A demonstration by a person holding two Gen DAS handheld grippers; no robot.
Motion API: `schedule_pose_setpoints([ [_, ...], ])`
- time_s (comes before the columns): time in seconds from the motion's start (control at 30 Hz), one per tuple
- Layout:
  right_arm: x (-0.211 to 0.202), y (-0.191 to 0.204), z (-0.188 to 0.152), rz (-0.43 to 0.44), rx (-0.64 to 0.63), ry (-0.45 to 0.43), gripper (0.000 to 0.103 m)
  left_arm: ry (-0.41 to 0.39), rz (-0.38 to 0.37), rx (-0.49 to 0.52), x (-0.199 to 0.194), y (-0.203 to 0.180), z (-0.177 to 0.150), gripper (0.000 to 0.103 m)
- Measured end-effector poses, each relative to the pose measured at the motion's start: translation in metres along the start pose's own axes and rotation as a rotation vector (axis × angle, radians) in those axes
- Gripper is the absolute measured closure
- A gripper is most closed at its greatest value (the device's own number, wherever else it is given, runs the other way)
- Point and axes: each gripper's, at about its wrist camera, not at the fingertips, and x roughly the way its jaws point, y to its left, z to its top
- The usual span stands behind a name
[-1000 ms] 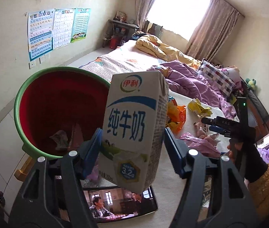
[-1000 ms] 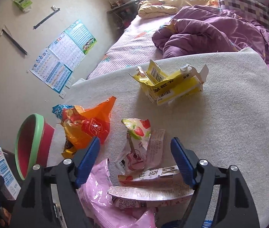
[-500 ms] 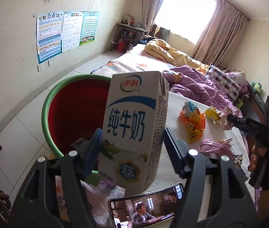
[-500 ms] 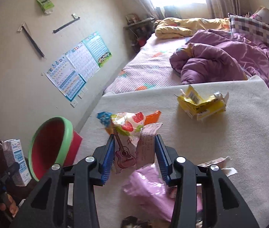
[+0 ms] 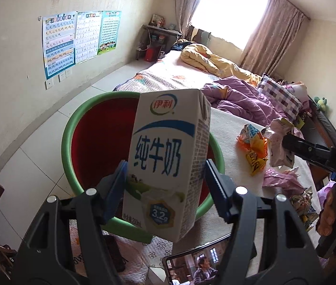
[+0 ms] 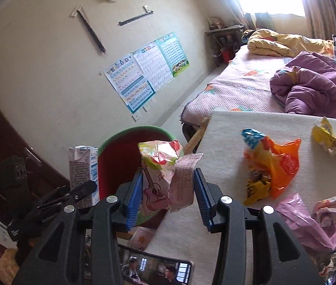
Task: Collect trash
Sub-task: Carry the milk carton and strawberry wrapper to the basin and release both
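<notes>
The left tongs (image 5: 165, 187) pinch a white milk carton (image 5: 168, 156) between ribbed blue pads, jaws closed on its sides; it stands upright, slightly tilted. The carton reads 伊利 in a red-and-green oval, 纯牛奶 in large blue letters, "3.2g" in a hexagon badge and "200mL" at the bottom edge; its side carries fine grey print. Directly behind it sits the bin (image 5: 92, 142), a round plastic tub, red inside with a green rim.

The right tongs (image 6: 168, 187) are clamped on a crumpled, glossy wrapper (image 6: 160, 166), pale with a pink guitar drawing and strawberry prints, plus a pink panel of small text too fine to read. It is held in front of the bin's rim at the table edge.

On the cream textured tablecloth (image 6: 227, 137) lie an orange-and-yellow foil bag (image 6: 272, 168), a yellow crushed box (image 6: 332, 137) and a pink plastic bag (image 6: 303, 223). A phone (image 6: 156, 272) showing video lies at the near edge.
</notes>
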Motion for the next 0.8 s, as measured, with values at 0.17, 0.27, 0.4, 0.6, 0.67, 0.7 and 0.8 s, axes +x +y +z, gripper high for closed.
schedule_pose_setpoints([
  [0.17,0.024,0.026,0.002,0.045,-0.024,0.028,0.062,0.011,0.010,0.004,0.005,0.009,0.002,0.041],
  [0.27,0.041,0.033,-0.003,0.067,-0.013,0.063,0.062,0.018,0.017,0.014,0.007,0.010,0.003,0.041],
  [0.4,0.058,0.039,-0.004,0.082,-0.002,0.093,0.062,0.026,0.026,0.021,0.011,0.014,0.004,0.041],
  [0.6,0.073,0.051,-0.001,0.080,-0.025,0.100,0.061,0.037,0.041,0.019,0.015,0.022,0.004,0.041],
  [0.67,0.074,0.054,0.000,0.081,-0.030,0.095,0.061,0.036,0.045,0.022,0.016,0.022,0.005,0.041],
  [0.7,0.074,0.054,0.000,0.081,-0.031,0.094,0.061,0.035,0.047,0.026,0.016,0.022,0.006,0.041],
  [0.8,0.076,0.057,0.001,0.080,-0.038,0.088,0.061,0.030,0.057,0.041,0.017,0.022,0.007,0.041],
])
